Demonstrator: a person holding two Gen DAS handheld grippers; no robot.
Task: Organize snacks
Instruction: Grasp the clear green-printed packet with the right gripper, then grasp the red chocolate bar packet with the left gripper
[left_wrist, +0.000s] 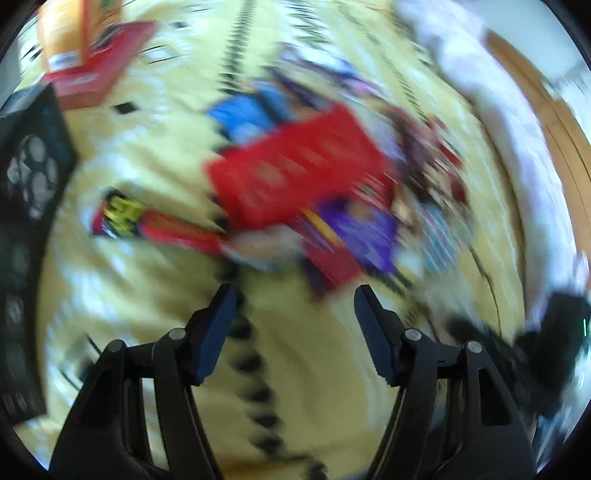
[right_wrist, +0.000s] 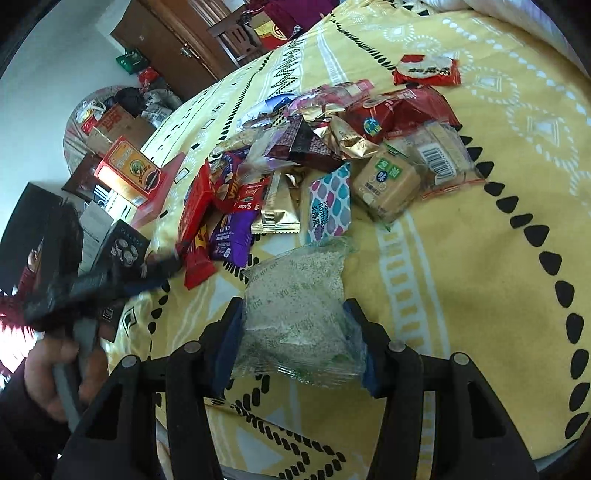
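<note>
Yellow patterned bedspread (right_wrist: 461, 258) carries the snack pile (right_wrist: 314, 158); boxes (right_wrist: 129, 173) sit at its left edge.

Right gripper (right_wrist: 293, 332) is clamped on a clear speckled packet (right_wrist: 295, 306), pads against both sides. Judgement: carry it level and avoid squeezing harder.

Left gripper (left_wrist: 295, 325) has fingers apart and empty; the red box (left_wrist: 295, 170) lies ahead, apart from the tips. View blurred.

On the yellow bedspread (right_wrist: 461, 258), counting outward from the heap of snack packets (right_wrist: 314, 155): one clear speckled packet (right_wrist: 295, 306) just below it; one red-and-white packet (right_wrist: 426, 70) apart above it; two purple packets (right_wrist: 231, 236) at its left edge; one orange box (right_wrist: 129, 170) further left; the heap's total cannot be counted.
</note>
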